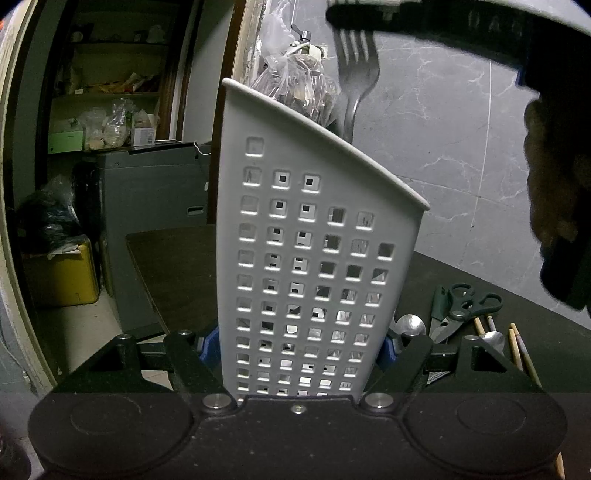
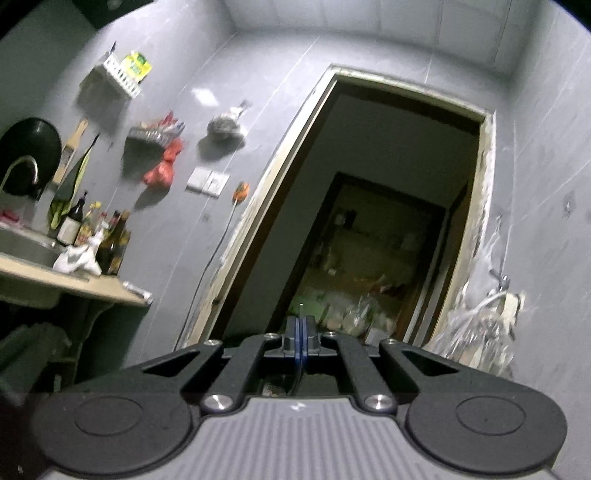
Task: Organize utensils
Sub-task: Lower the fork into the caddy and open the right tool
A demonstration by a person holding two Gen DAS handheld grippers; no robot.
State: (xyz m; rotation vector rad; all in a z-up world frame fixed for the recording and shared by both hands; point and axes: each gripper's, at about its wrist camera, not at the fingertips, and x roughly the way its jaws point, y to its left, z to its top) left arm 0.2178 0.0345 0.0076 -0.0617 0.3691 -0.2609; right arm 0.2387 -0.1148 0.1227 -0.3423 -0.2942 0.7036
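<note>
A white perforated utensil holder (image 1: 314, 240) stands upright and fills the left wrist view. My left gripper (image 1: 297, 347) is shut on its lower part, with blue pads (image 1: 208, 343) pressed on both sides. Above its slanted rim hangs a metal fork (image 1: 356, 81), tines up, with its handle going down behind the rim. My right gripper (image 1: 354, 16) pinches the tines from above. In the right wrist view that gripper (image 2: 301, 332) is shut, and the fork (image 2: 300, 310) shows only as a thin edge between its pads.
On the dark table (image 1: 177, 266) to the right of the holder lie two spoons (image 1: 410, 325), green-handled scissors (image 1: 461, 306) and wooden chopsticks (image 1: 521, 350). A hand (image 1: 554, 177) grips the right tool. Behind are a doorway (image 2: 369, 221), a bagged faucet (image 1: 295, 74) and a sink counter (image 2: 55, 273).
</note>
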